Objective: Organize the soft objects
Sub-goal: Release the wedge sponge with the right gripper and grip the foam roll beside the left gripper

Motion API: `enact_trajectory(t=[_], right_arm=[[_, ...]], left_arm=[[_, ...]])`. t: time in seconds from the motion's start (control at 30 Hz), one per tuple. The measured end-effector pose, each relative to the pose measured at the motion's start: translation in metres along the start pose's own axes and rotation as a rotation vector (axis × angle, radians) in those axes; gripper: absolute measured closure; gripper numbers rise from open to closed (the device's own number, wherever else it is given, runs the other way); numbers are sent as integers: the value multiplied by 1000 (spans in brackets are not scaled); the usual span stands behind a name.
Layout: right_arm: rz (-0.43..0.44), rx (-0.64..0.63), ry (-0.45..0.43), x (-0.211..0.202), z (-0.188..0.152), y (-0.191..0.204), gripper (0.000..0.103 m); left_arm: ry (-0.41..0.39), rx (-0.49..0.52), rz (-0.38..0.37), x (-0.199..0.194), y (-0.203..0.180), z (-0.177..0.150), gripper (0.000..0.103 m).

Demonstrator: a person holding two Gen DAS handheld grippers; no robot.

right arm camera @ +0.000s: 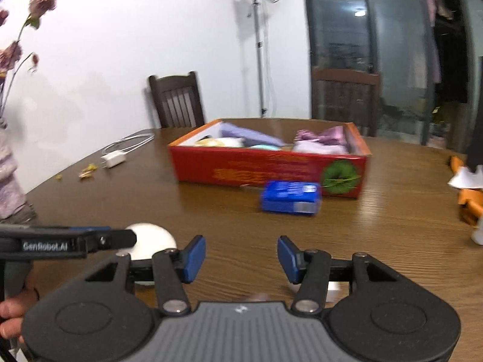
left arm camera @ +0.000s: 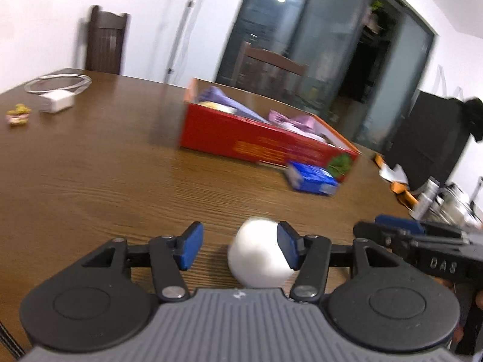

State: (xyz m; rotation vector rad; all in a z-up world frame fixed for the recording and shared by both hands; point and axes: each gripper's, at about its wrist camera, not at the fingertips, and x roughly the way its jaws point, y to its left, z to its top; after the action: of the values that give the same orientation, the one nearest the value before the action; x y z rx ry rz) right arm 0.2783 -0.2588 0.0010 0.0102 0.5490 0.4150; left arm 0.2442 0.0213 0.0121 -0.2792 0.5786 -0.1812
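Here the left claw [left arm camera: 240,249] is spread around a white ball [left arm camera: 259,253]; the right claw [right arm camera: 241,259] is spread, empty.

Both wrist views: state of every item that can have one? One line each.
Left tongs: open, white ball against one pad, not clamped.
Right tongs: open, nothing between the pads.
White ball: on the table, loose.
Red cardboard box: open-topped, soft items inside.
Blue packet: lying on the table outside the box.
White charger: on the table, cable coiled.
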Motion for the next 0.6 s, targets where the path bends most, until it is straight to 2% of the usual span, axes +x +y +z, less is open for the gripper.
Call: enact_trajectory(t=[0.17, 0.27, 0.3, 0.37, 0.47, 0.53, 0.6], right_arm=[[148, 62, 50, 28, 5, 25, 51], [189, 85, 74, 41, 5, 38, 52], [195, 83, 81, 44, 4, 43, 56], [207, 79, 95, 48, 2, 51, 62], [238, 99, 115, 50, -2, 53, 65], [256, 136, 134, 55, -6, 50, 72], [281, 184, 138, 57, -7, 44, 75]], left_arm=[[11, -67, -47, -8, 24, 3, 47], [31, -86, -90, -10, 30, 2, 48], [41, -88, -104, -11, 31, 0, 49], [61, -86, -142, -13, 31, -3, 55], [91, -75, -153, -8, 27, -11, 73], [103, -82, -172, -3, 26, -14, 86], [111, -112, -195, 1, 27, -12, 86]])
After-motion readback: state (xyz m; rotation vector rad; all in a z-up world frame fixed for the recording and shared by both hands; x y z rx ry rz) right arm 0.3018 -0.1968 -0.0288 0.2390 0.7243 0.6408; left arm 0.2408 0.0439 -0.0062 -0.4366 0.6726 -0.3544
